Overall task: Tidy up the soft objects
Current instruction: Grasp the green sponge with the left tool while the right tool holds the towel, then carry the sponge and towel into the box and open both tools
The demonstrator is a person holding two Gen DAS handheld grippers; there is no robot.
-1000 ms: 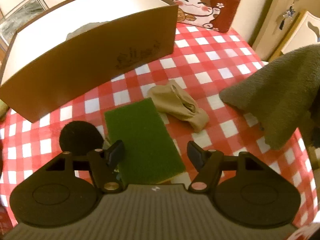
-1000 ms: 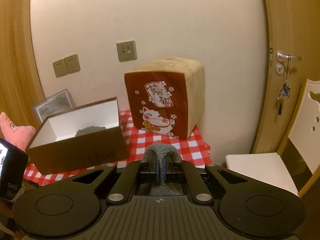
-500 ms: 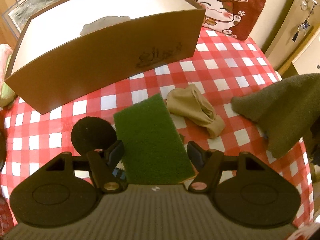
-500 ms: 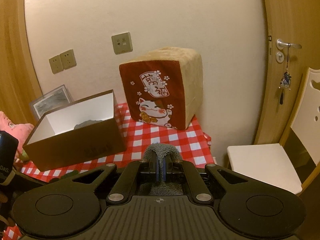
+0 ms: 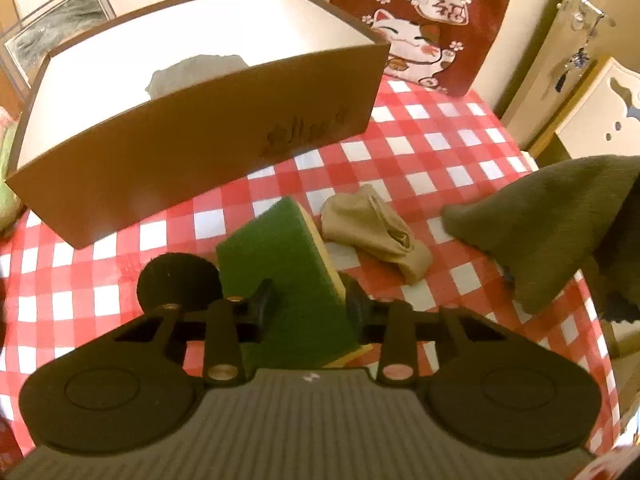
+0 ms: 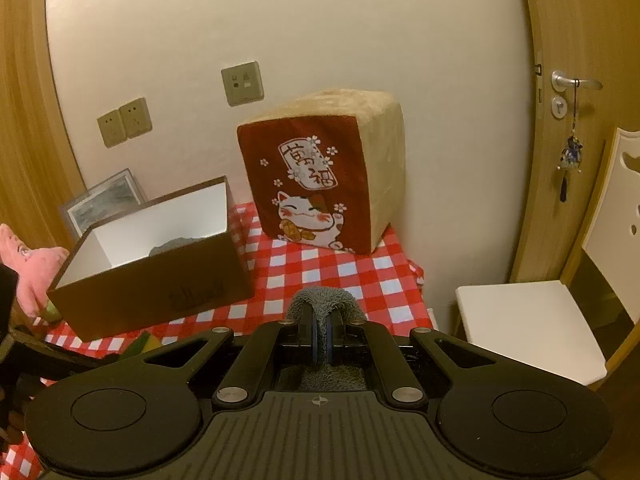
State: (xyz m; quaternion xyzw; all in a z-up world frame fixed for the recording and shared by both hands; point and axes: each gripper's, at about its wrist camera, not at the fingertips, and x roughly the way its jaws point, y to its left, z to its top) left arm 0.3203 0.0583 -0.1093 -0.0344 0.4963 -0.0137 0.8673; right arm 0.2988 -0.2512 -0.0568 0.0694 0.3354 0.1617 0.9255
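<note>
My left fingers point(image 5: 310, 306) are closing on the sponge point(image 5: 280, 264); my right fingers point(image 6: 320, 330) hold the towel point(image 6: 322, 300).

A white chair point(image 6: 532, 332) stands beside the wooden door point(image 6: 576, 128).

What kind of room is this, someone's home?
Most likely a corner of a home. A checked tablecloth covers a small table by a wooden door, a lucky-cat cushion leans on the wall, and a white chair stands beside the table.
</note>
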